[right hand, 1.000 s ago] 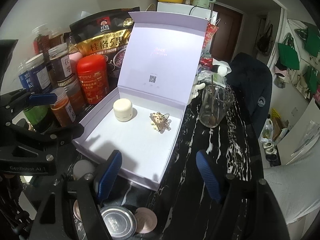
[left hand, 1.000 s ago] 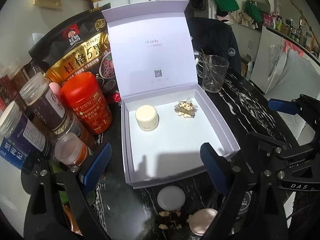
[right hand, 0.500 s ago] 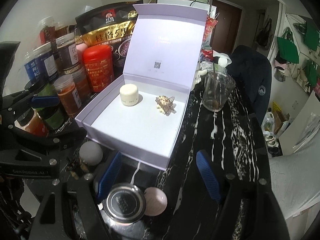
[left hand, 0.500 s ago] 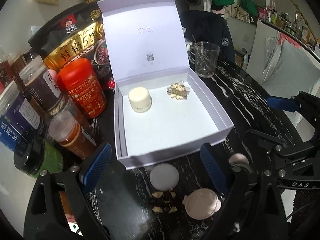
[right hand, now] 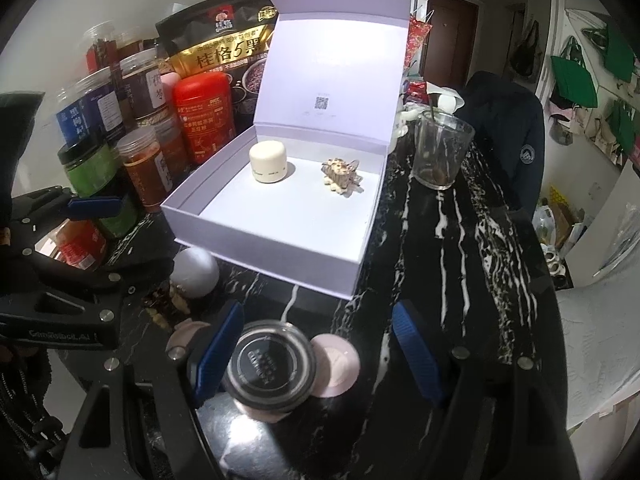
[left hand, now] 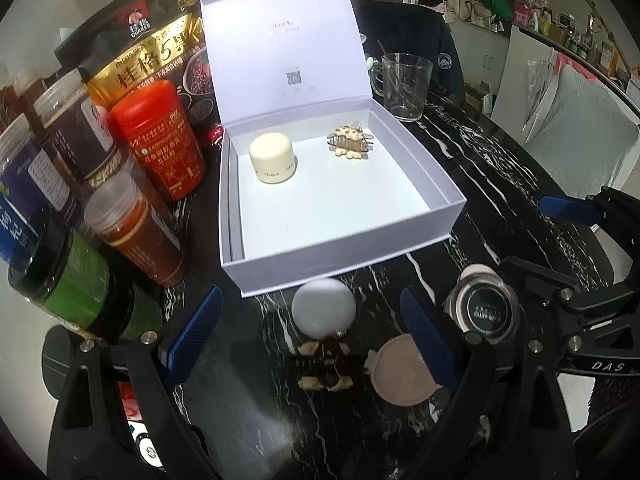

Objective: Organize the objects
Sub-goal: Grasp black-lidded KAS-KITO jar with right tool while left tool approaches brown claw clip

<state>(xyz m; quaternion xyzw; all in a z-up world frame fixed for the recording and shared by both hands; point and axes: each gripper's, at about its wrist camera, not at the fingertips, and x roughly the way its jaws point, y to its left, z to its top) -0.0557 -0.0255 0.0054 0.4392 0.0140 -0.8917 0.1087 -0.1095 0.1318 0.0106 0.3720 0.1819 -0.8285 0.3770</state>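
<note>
Black marble-veined tabletop runs under both your tools, with jars and a cereal bag crowding its far left. Ahead of both finger pairs sits the open lilac cardboard gift box, lid upright; inside it are a cream round jar and a small beige claw hair clip.

Your left gripper stands wide and empty. Between its fingers, on the table, lie a pale grey round puff and a dark-and-beige hair clip; a pink round compact lies against its right finger.

Your right gripper is also spread and holds nothing. A glass jar with a black lid sits just inside its left finger, with a pink disc touching the jar.

Judging from this crowding, closing on the jar may shove the disc aside, and the two tools could collide, since they work close together. The clear glass mug, beyond the right finger, could be knocked on the way to the box.
</note>
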